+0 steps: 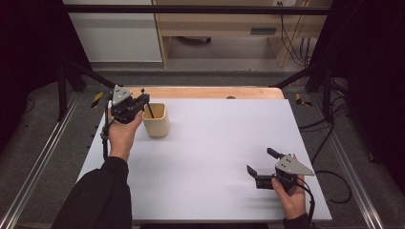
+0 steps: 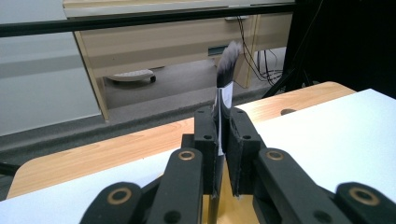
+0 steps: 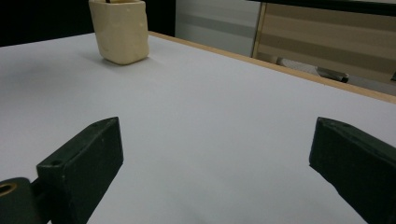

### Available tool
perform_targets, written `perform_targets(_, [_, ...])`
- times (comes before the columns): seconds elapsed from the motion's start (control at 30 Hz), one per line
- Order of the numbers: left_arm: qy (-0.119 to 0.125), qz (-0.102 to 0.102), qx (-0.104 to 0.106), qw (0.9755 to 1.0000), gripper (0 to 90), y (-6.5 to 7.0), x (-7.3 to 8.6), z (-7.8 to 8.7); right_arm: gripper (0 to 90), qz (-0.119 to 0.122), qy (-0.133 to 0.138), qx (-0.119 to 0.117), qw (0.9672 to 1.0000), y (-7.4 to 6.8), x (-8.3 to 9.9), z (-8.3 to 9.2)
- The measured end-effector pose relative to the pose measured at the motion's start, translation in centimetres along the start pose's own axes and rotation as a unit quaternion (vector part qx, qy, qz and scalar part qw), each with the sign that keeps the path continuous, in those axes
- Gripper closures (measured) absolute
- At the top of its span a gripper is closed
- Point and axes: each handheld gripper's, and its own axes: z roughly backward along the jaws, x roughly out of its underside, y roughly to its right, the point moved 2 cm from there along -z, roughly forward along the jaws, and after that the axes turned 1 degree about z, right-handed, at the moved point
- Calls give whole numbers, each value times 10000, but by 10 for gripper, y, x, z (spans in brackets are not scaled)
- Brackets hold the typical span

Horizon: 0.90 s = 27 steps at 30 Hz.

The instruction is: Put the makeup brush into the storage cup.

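My left gripper point(image 1: 142, 101) is at the far left of the table, shut on a slim make-up brush point(image 2: 225, 95). Its grey-black bristles point(image 2: 229, 59) stick up past the jaws. In the high view the brush's dark handle point(image 1: 150, 111) slants down into the mouth of a cream cup point(image 1: 156, 121). The cup stands on the white sheet just right of that hand. My right gripper point(image 1: 261, 161) rests low at the near right of the table, open with nothing between its jaws. From the right gripper view the cup point(image 3: 120, 31) sits far off at the upper left.
A white sheet point(image 1: 215, 143) covers most of the table, with a wooden strip point(image 1: 210, 92) left bare along the far edge. Beyond stand a wooden cabinet point(image 1: 229, 28) and loose cables point(image 1: 296, 43). Black frame bars point(image 1: 191, 9) run overhead and at the sides.
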Motion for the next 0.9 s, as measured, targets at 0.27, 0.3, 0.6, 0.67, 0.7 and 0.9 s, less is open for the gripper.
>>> perform_targets(0.27, [-49, 5, 12, 10000, 835, 0, 4, 0, 31, -15, -1, 5, 10000, 0, 0, 0])
perform_targets(0.3, [-54, -5, 11, 10000, 835, 1, 4, 0, 31, -15, 8, 6, 10000, 0, 0, 0])
perform_targets(0.6, [-97, -20, 20, 9999, 835, 1, 8, 0, 31, -13, -8, 5, 10000, 0, 0, -1])
perform_targets(0.67, [-108, -7, 15, 9999, 835, 1, 10, 0, 31, -16, -3, 4, 10000, 0, 0, -1])
perform_targets(0.7, [-108, 7, 14, 9999, 835, 0, 11, 0, 31, -16, -10, 7, 10000, 0, 1, -1])
perform_targets(0.9, [-177, 16, -2, 9998, 835, -1, 17, 0, 31, 8, -10, -4, 10000, 0, 1, -1])
